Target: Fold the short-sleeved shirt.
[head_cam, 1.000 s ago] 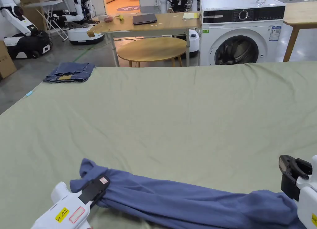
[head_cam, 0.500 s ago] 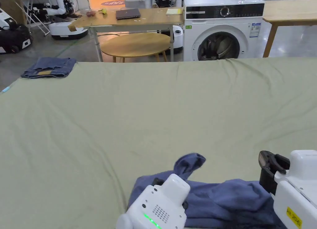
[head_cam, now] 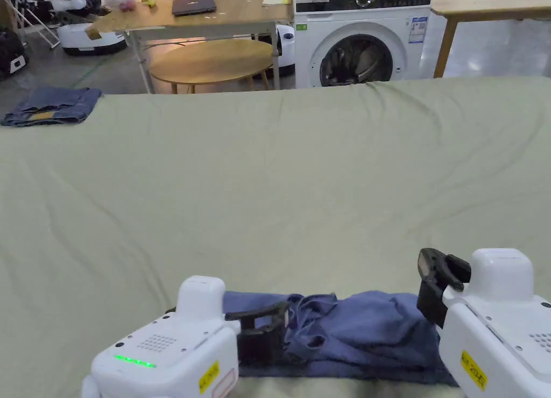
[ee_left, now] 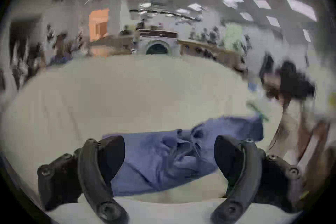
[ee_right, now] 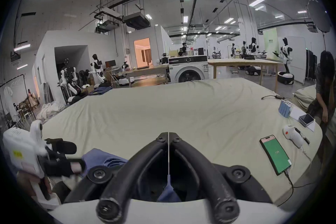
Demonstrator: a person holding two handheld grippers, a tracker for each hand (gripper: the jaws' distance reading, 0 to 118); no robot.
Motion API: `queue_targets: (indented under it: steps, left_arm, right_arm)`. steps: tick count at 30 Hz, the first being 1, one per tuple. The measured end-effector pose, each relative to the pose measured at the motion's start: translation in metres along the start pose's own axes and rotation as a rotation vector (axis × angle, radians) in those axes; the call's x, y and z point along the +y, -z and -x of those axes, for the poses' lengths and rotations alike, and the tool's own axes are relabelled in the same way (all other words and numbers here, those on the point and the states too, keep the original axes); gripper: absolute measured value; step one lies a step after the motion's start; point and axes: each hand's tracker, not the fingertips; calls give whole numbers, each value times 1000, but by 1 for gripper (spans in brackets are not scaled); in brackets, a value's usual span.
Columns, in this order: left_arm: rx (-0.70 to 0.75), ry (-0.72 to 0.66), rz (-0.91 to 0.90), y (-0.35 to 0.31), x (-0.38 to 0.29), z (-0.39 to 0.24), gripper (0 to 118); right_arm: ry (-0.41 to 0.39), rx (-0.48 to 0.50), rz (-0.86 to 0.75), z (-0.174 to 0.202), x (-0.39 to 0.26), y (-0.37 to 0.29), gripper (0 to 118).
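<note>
- Step in hand, my reading: the sideways fold. The blue shirt [head_cam: 355, 329] lies as a compact, rumpled bundle at the near edge of the green-covered table [head_cam: 280, 189], between my two grippers. It looks doubled over on itself, with loose folds bunched toward the left half.
- Left gripper [ee_left: 169, 157]: jaws stand wide apart in its own view, with the shirt [ee_left: 163, 158] lying on the table between and just beyond them. Nothing is pinched. I judge it has let go of the end it was carrying.
- Right gripper [ee_right: 168, 138]: jaw tips meet in its own view, and a thin strip of blue cloth [ee_right: 169, 189] runs up the seam between them. I log it as clamped on the shirt's right end.
- In the head view the left gripper [head_cam: 258, 329] sits against the bundle's left side and the right gripper [head_cam: 438, 286] is at its right edge.
- Next move, as I judge it: release the right end, then smooth the crumpled middle or regrip for one more fold. The layers look uneven, so a flattening pass seems needed first.
- Hard to make out: the left gripper view is smeared by motion, so seams, collar and sleeves are unreadable there.
- The near edge of the shirt is covered by both gripper bodies in the head view, and I cannot count the layers.
- How much cloth the right jaws hold is hidden low between them.
- Folded jeans [head_cam: 51, 105] sit at the far left corner, well apart.
</note>
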Motion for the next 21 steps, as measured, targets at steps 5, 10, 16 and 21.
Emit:
queue_targets:
  steps: [5, 10, 16, 21]
  left_arm:
    - [46, -208, 37, 25, -10, 40, 18]
    - [-122, -234, 173, 71, -36, 8, 9]
    - [-147, -97, 241, 110, -56, -48, 9]
    - [-118, -124, 140, 74, -45, -43, 9]
  right_arm:
    - [18, 17, 23, -6, -6, 5, 0]
    - [43, 26, 39, -14, -8, 9, 0]
    - [44, 34, 55, -16, -8, 11, 0]
    - [-24, 48, 91, -5, -11, 13, 0]
